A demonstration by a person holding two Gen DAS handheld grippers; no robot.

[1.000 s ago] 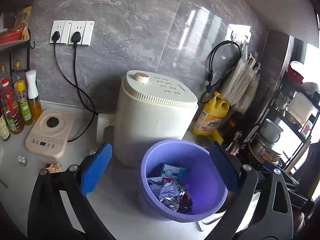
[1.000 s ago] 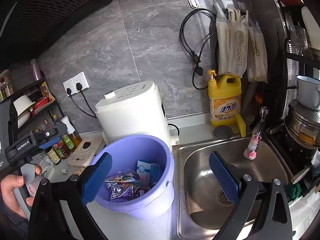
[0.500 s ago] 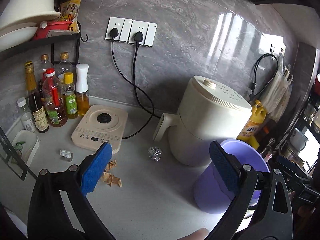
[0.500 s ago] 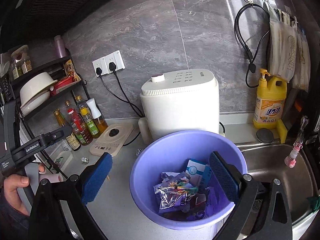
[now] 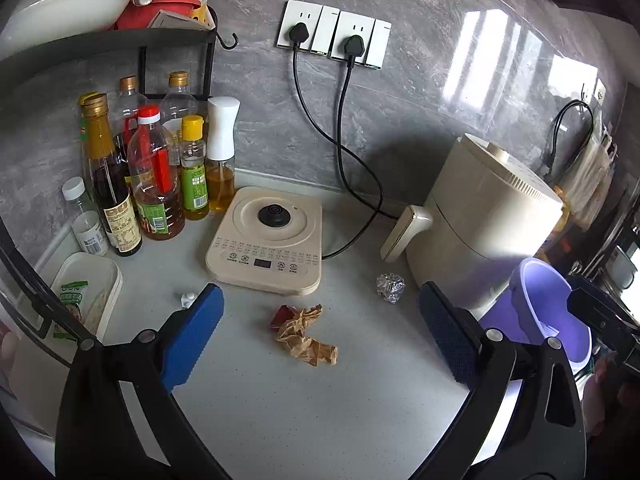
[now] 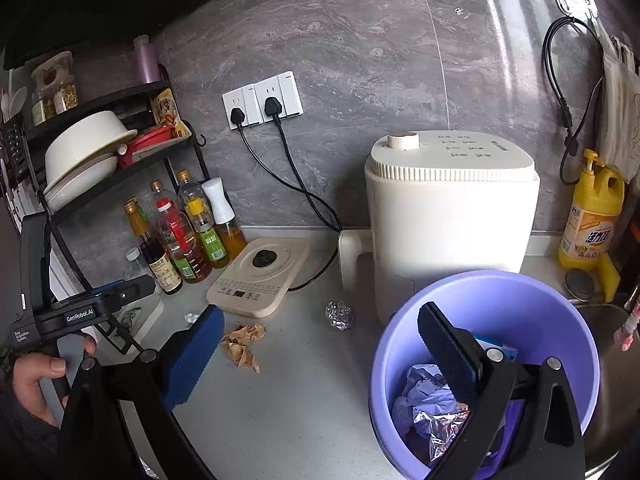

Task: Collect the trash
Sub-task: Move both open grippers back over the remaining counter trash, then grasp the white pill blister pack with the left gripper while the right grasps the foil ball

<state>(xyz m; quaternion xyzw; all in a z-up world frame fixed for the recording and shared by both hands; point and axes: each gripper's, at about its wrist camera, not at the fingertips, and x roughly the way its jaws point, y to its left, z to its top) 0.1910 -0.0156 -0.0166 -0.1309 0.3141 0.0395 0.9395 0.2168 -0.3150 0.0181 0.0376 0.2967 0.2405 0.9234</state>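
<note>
A crumpled brown paper wrapper (image 5: pixel 306 334) (image 6: pixel 242 344) lies on the grey counter, between and just beyond the fingers of my open left gripper (image 5: pixel 320 332). A foil ball (image 5: pixel 391 288) (image 6: pixel 340 315) sits beside the cream air fryer (image 5: pixel 488 224) (image 6: pixel 448 208). A small clear blister piece (image 5: pixel 188 299) rests by the left fingertip. The purple bin (image 6: pixel 496 296) (image 5: pixel 536 280) holds foil and wrappers. My right gripper (image 6: pixel 320 350) is open and empty, its right finger over the bin's mouth.
A cream induction base (image 5: pixel 268 240) stands behind the paper, with oil bottles (image 5: pixel 156 184) and a white tray (image 5: pixel 86 292) to the left. Two black cords hang from the wall sockets (image 5: pixel 332 36). A yellow detergent bottle (image 6: pixel 592 216) and the sink (image 6: pixel 612 364) are at right.
My left gripper has swung left, away from the bin, and now faces the brown paper and foil ball. The right gripper has shifted left too, bringing the bin to its right side.
</note>
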